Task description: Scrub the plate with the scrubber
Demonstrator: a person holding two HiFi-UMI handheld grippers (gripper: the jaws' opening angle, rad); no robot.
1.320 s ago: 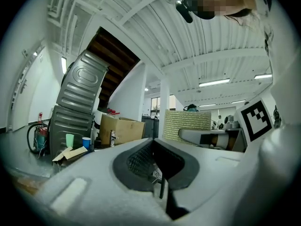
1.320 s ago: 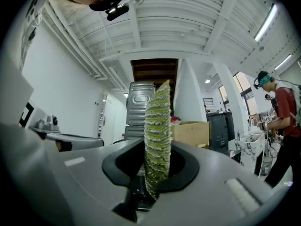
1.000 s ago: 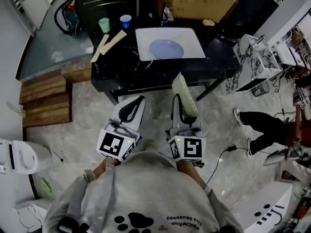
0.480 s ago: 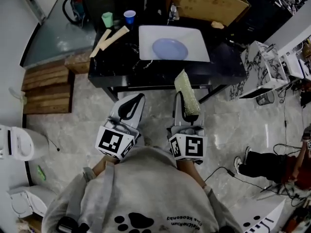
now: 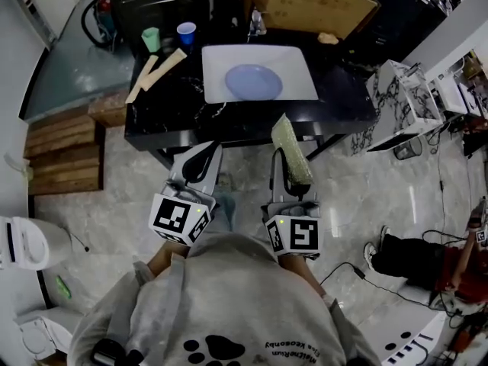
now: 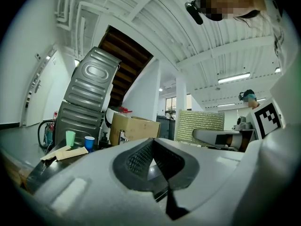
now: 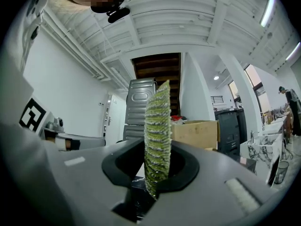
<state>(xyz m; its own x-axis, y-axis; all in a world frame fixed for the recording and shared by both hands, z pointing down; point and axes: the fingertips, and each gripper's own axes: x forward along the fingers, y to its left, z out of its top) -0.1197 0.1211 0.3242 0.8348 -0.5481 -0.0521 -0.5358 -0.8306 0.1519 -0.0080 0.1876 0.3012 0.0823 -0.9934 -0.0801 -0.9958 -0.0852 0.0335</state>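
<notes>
Looking steeply down, the head view alone takes in the pale blue plate (image 5: pixel 254 81), lying in a white basin (image 5: pixel 217 90) set into the black tabletop (image 5: pixel 175 109), well apart from both claws, which point level at the tabletop's near edge. It also shows a green cup (image 5: pixel 151 38), a blue cup (image 5: pixel 185 33) and a cardboard box (image 5: pixel 305 2) along the far side. The left gripper view settles what that view leaves vague: the left claw (image 6: pixel 151 160) is closed with nothing between its jaws. It catches the broad ribbed face of the yellow-green scrubber (image 6: pixel 200 124) off to its right. The right gripper view shows the same scrubber edge-on, standing upright and pinched firmly in the right claw (image 7: pixel 157 173). The plate does not show there.
</notes>
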